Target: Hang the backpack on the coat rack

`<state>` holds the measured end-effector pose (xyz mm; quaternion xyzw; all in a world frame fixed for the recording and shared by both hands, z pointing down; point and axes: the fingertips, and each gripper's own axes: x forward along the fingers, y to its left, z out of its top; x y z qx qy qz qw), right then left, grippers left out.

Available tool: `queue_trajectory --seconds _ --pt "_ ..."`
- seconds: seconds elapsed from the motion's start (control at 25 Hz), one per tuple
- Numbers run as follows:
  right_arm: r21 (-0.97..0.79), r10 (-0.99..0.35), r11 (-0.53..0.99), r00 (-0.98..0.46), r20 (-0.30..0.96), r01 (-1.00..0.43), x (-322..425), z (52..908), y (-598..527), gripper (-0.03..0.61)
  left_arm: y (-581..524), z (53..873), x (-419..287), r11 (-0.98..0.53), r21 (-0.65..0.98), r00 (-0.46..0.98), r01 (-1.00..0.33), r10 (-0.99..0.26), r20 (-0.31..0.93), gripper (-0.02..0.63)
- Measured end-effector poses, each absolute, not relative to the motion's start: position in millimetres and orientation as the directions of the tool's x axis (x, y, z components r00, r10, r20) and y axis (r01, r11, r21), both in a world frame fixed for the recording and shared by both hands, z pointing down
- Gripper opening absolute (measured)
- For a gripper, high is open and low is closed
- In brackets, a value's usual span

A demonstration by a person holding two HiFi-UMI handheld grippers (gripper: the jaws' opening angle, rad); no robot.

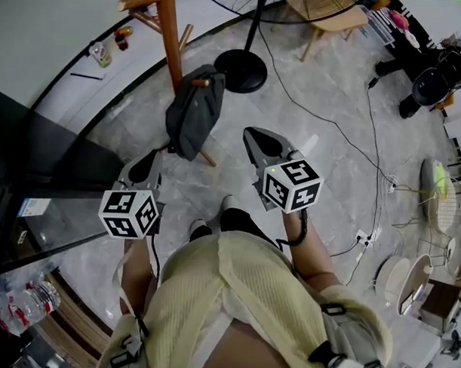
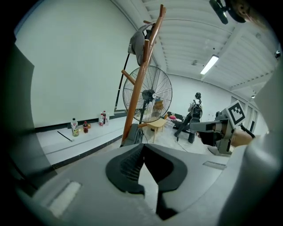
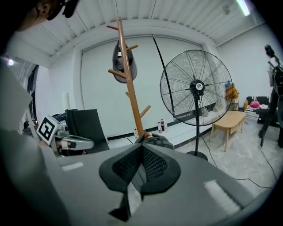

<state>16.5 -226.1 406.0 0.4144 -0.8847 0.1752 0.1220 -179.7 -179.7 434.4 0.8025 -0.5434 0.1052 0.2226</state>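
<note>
A dark grey backpack (image 1: 194,110) hangs by its top from a low peg (image 1: 200,82) of the wooden coat rack (image 1: 169,34). It is just beyond the jaws in the left gripper view (image 2: 132,140) and in the right gripper view (image 3: 155,141). My left gripper (image 1: 150,163) is a little short of the bag's lower left. Its jaws meet at the tips with nothing between them (image 2: 143,148). My right gripper (image 1: 255,139) is to the bag's right, apart from it, shut and empty (image 3: 141,148). A grey item (image 3: 118,59) hangs on a high peg.
A big floor fan (image 1: 242,67) stands just right of the rack, its cable (image 1: 368,146) trailing across the floor. A wooden stool (image 1: 327,17) is behind it. A black desk (image 1: 43,158) is at the left, and bottles (image 1: 103,53) stand on the ledge along the wall.
</note>
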Motion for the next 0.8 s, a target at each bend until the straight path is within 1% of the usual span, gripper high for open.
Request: queue_trajectory --seconds 0.52,0.8 --pt "-0.233 -0.694 0.588 -0.631 0.346 -0.775 15 404 -230 0.003 -184 427 -178 -0.306 0.264 0.389 -0.915 -0.847 0.364 0.003" --pt "-0.246 -0.692 0.581 -0.63 0.354 -0.776 18 409 -236 0.003 -189 434 -167 -0.328 0.266 0.411 -0.906 -0.832 0.372 0.002"
